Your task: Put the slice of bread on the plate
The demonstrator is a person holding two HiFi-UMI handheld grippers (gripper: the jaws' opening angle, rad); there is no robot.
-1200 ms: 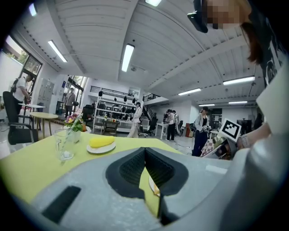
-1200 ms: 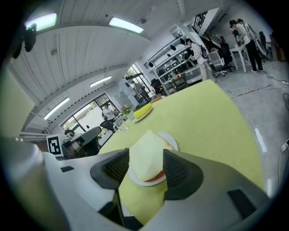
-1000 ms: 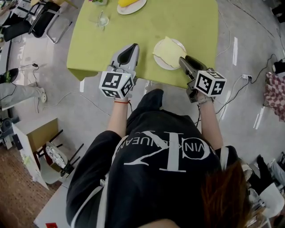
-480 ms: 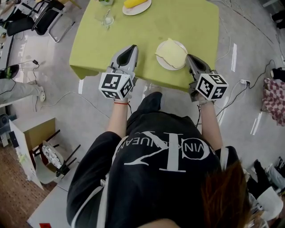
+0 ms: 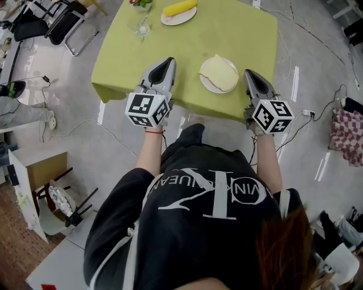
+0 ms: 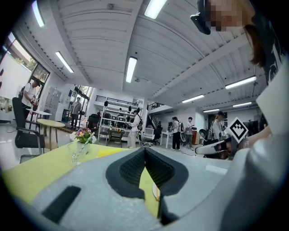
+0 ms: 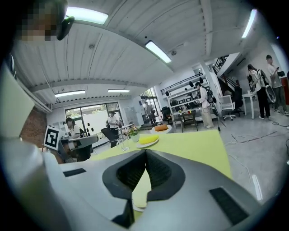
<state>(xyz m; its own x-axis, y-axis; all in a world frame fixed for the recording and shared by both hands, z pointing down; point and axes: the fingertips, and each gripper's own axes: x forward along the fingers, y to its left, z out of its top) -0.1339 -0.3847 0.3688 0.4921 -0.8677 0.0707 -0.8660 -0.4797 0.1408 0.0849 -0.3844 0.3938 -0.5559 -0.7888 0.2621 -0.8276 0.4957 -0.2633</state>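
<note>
Lying flat on the white plate (image 5: 206, 85), the slice of bread (image 5: 219, 71) covers most of it, and on the far side its pale edge reaches a little over the rim. The plate stands on the green tabletop (image 5: 244, 34), close to the near edge and on the right half. No claw touches the bread or the plate.

The left claw (image 5: 169, 60) is over the near part of the tabletop, to the left of the plate and apart from it. In the left gripper view its two jaws meet at the tips with nothing between them; only the dark hollow behind the tips is a gap. The right claw (image 5: 249, 72) is just beside the plate, on its right side. In the right gripper view its jaws are also pressed together at the tips, and they hold nothing. Each claw carries a marker cube (image 5: 148, 109) at the end toward the person (image 5: 204, 226), who wears a black shirt and stands at the near edge.

At the far side of the tabletop there is a second plate (image 5: 170, 21) with a long yellow food (image 5: 180, 8) on it. A glass (image 5: 142, 26) stands to its left, and some flowers (image 5: 141, 3) just behind the glass. Chairs (image 5: 62, 22) stand on the grey floor (image 5: 85, 141) at the upper left.
</note>
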